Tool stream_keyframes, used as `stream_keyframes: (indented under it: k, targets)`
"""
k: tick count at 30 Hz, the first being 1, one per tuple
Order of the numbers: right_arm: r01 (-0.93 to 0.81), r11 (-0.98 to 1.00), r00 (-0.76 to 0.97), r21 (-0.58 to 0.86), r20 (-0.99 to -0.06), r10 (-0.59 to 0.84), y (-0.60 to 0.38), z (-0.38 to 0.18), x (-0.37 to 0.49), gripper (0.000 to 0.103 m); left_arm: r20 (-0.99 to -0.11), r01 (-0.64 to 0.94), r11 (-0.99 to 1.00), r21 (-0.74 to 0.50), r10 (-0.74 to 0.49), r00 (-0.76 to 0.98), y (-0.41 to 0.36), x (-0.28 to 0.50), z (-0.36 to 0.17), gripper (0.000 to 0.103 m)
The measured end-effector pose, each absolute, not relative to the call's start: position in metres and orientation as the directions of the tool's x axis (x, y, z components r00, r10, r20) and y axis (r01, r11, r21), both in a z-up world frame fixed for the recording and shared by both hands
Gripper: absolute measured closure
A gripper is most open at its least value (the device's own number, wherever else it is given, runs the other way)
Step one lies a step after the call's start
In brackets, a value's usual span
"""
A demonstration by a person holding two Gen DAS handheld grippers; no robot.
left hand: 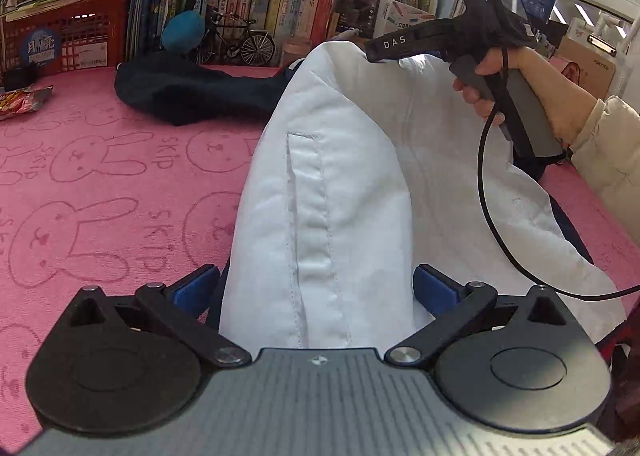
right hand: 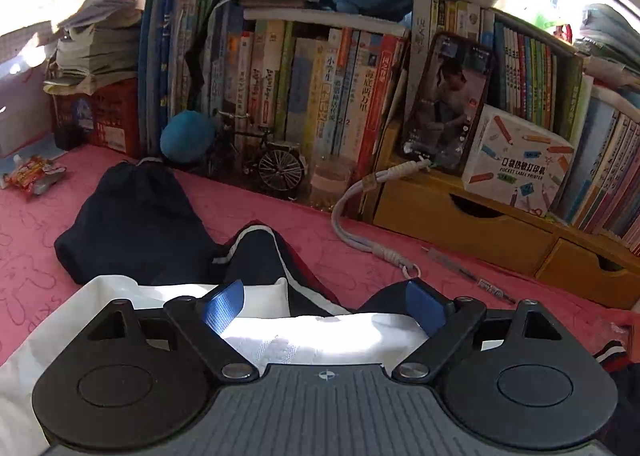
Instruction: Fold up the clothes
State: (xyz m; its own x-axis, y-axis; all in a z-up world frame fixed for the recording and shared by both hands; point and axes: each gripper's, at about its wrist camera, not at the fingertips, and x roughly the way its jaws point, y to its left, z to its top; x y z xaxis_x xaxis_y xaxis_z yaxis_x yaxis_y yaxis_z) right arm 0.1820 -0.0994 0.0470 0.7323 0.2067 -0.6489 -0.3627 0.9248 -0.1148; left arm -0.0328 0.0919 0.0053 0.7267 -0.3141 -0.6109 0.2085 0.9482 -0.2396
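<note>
Left gripper (left hand: 316, 288) jaws wide, white jacket lining (left hand: 320, 196) bunched between the blue pads (left hand: 434, 288), grip not confirmable. Right gripper (right hand: 324, 304) jaws wide over white cloth (right hand: 320, 336), pads clear of it. Jacket lies on pink rabbit-print mat (left hand: 100, 176); dark trousers (right hand: 132, 224) beyond, bookshelf (right hand: 320, 96) behind.

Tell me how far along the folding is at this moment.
Early to midway. Done: nothing looks neatly folded; a dark garment lies bunched on the pink cloth. In hand: the white jacket stands raised in a ridge between the left gripper's spread fingers, with the right gripper open over its collar end. Left: flatten the jacket, finish its folds, then the dark garment.
</note>
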Motion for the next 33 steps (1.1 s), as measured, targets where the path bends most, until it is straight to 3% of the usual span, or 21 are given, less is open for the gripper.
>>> stream_keyframes:
  k: [2,4,9,13,24,26,27,28,29,31,33]
  targets:
    - [-0.415,0.907,0.654,-0.069,-0.715,0.245,-0.108,0.025,0.171,0.034,-0.564,0.193,0.932,-0.307,-0.342,0.751,0.111,-0.029,0.016,0.000]
    - [-0.445,0.895,0.589,-0.021,-0.760,0.274,-0.122,0.007,0.148,0.034,-0.521,0.161,0.907,-0.390,-0.361,0.773,0.133,-0.018,0.027,0.000]
    - [-0.447,0.894,0.608,0.008,-0.730,0.311,-0.154,0.001,0.100,0.035,-0.519,0.003,0.892,-0.452,-0.265,0.812,0.165,0.041,0.034,0.000]
    - [-0.432,0.901,0.637,0.038,-0.694,0.335,-0.165,-0.002,0.085,0.034,-0.578,-0.063,0.901,-0.430,-0.221,0.786,0.159,0.098,0.022,0.000]
    - [-0.413,0.907,0.711,0.078,-0.595,0.375,-0.175,-0.016,0.074,0.028,-0.616,0.090,0.821,-0.564,-0.491,0.616,0.075,0.189,-0.011,0.001]
    - [-0.412,0.908,0.712,0.075,-0.595,0.372,-0.174,-0.016,0.075,0.027,-0.618,0.085,0.827,-0.555,-0.478,0.624,0.067,0.195,-0.012,0.003]
    - [-0.412,0.908,0.713,0.073,-0.595,0.371,-0.174,-0.016,0.075,0.027,-0.621,0.074,0.833,-0.548,-0.464,0.631,0.064,0.198,-0.012,0.014]
    - [-0.411,0.909,0.713,0.072,-0.595,0.370,-0.174,-0.016,0.075,0.027,-0.633,0.042,0.846,-0.532,-0.430,0.644,0.062,0.200,-0.012,0.036]
    - [-0.410,0.909,0.715,0.072,-0.593,0.369,-0.174,-0.016,0.074,0.026,-0.646,0.005,0.858,-0.514,-0.391,0.656,0.062,0.202,-0.011,0.068]
    - [-0.405,0.911,0.723,0.071,-0.585,0.367,-0.174,-0.015,0.072,0.026,-0.663,-0.056,0.874,-0.482,-0.322,0.676,0.063,0.205,-0.008,0.091]
    - [-0.391,0.917,0.736,0.077,-0.572,0.362,-0.177,-0.007,0.069,0.025,-0.635,-0.076,0.877,-0.475,-0.282,0.719,0.069,0.202,0.000,0.095]
